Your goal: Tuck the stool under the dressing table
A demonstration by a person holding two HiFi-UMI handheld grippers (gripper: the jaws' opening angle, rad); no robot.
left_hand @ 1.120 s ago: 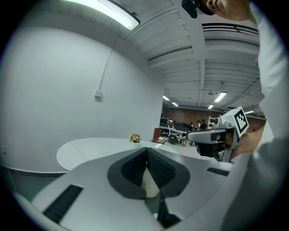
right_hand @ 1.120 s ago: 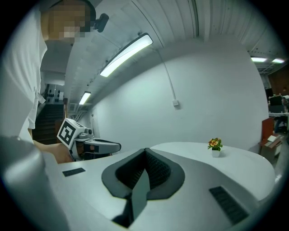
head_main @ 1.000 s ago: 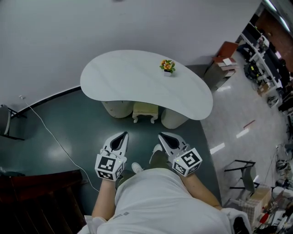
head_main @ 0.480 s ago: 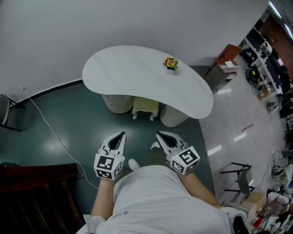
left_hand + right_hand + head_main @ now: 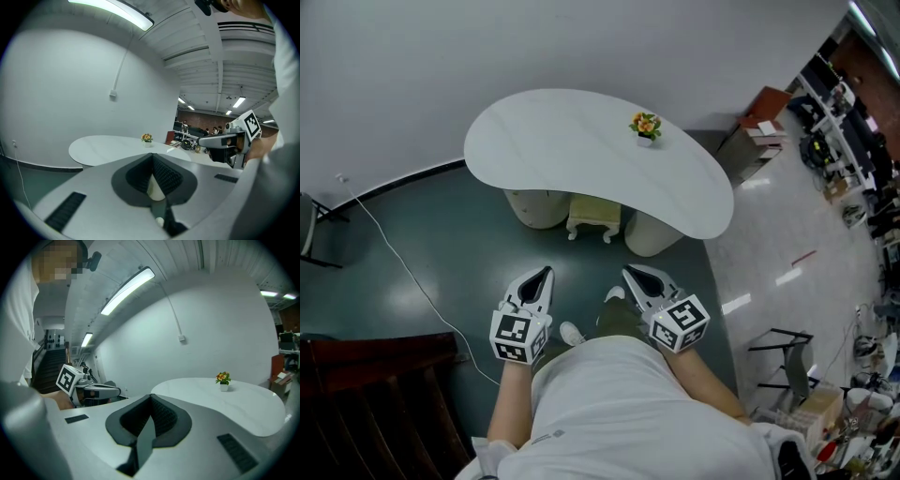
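Nothing has shifted in the past second; the stool (image 5: 593, 217) sits tucked under the desk (image 5: 572, 150); left gripper (image 5: 544, 275) and right gripper (image 5: 632, 275), jaws clenched empty, stay withdrawn; the task looks finished.

The bench (image 5: 572, 141) top covers most of the stool (image 5: 594, 217). You see only its front edge and two legs. The pedestals (image 5: 534, 208) on either side lose their upper parts beneath the top too. In the left gripper view and the right gripper view, each tool's own grey body hides the stool. A pale patch (image 5: 154, 187) shows low between the left tool's (image 5: 152, 155) pads; you can't tell what it is. The dark furniture (image 5: 375, 403) at lower left runs off the edge, and the clutter (image 5: 853, 112) far right is too small to name.
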